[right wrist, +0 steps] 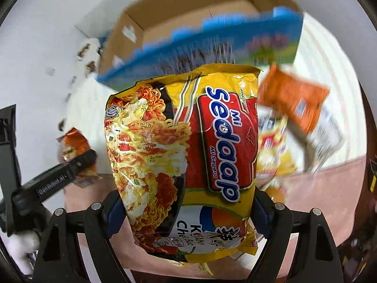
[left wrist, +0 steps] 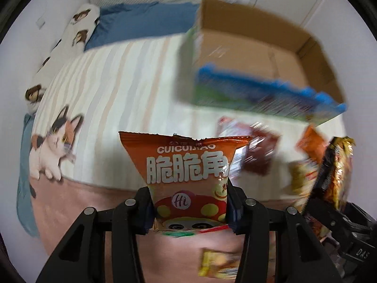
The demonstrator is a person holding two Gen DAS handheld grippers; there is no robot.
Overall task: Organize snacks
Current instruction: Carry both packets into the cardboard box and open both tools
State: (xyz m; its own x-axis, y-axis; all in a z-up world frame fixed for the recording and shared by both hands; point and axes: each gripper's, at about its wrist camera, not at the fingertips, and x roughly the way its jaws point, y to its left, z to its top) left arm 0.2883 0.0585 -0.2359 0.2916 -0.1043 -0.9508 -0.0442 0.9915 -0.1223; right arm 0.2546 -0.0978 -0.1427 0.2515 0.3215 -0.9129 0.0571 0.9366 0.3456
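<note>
My left gripper (left wrist: 189,208) is shut on an orange snack bag (left wrist: 186,165) with white Chinese letters and holds it upright above the bed. My right gripper (right wrist: 188,214) is shut on a yellow and red Mi Sedaap noodle packet (right wrist: 186,160). The noodle packet also shows at the right of the left wrist view (left wrist: 334,167). The orange bag and the left gripper show at the left of the right wrist view (right wrist: 75,151). An open cardboard box (left wrist: 259,47) with a blue and green front stands beyond both grippers; it also shows in the right wrist view (right wrist: 188,16).
Several loose snack packets (left wrist: 254,151) lie on the striped bedspread (left wrist: 117,82) in front of the box, also in the right wrist view (right wrist: 297,103). A yellow packet (left wrist: 219,264) lies on the pink blanket. A cat plush (left wrist: 54,146) and pillows (left wrist: 77,26) lie left.
</note>
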